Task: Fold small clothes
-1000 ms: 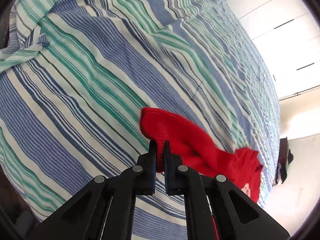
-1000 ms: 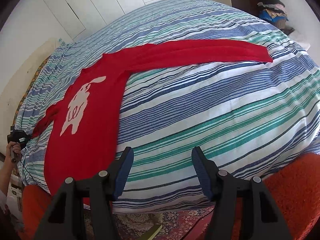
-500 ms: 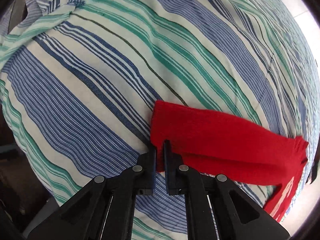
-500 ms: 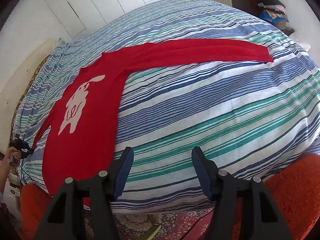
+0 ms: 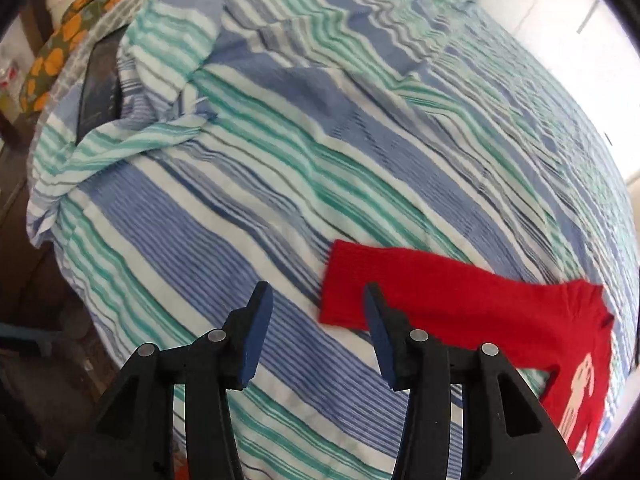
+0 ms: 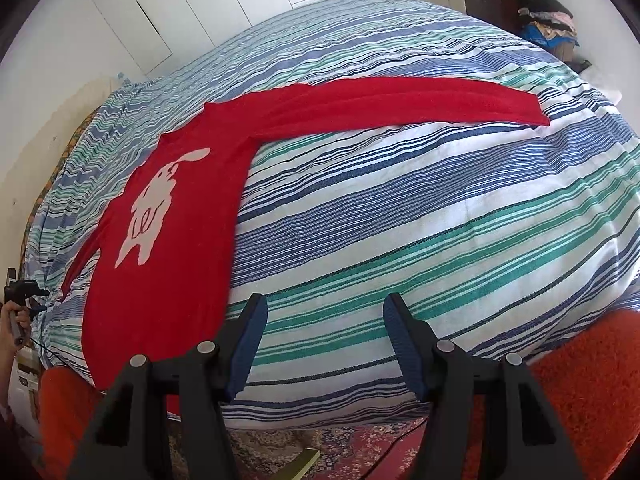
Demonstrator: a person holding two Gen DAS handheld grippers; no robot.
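Note:
A small red sweater (image 6: 180, 240) with a white rabbit motif lies flat on the striped bed (image 6: 440, 220). One sleeve (image 6: 400, 100) stretches out to the right. In the left wrist view the other sleeve (image 5: 420, 304) lies flat, its cuff just ahead of my left gripper (image 5: 316, 332), which is open and empty, right finger over the cuff's edge. My right gripper (image 6: 324, 344) is open and empty, above the bed's near edge, right of the sweater's hem.
A bunched striped pillow (image 5: 168, 92) and a dark flat object (image 5: 98, 84) lie at the bed's far left corner. A patterned rug (image 6: 320, 448) covers the floor. A dresser with piled clothes (image 6: 536, 8) stands at the back right. Orange fabric (image 6: 580, 380) sits at the lower right.
My left gripper has opened and let go of the sleeve cuff, which now lies flat on the bed; the gripper has drawn back. The right gripper has stayed still.

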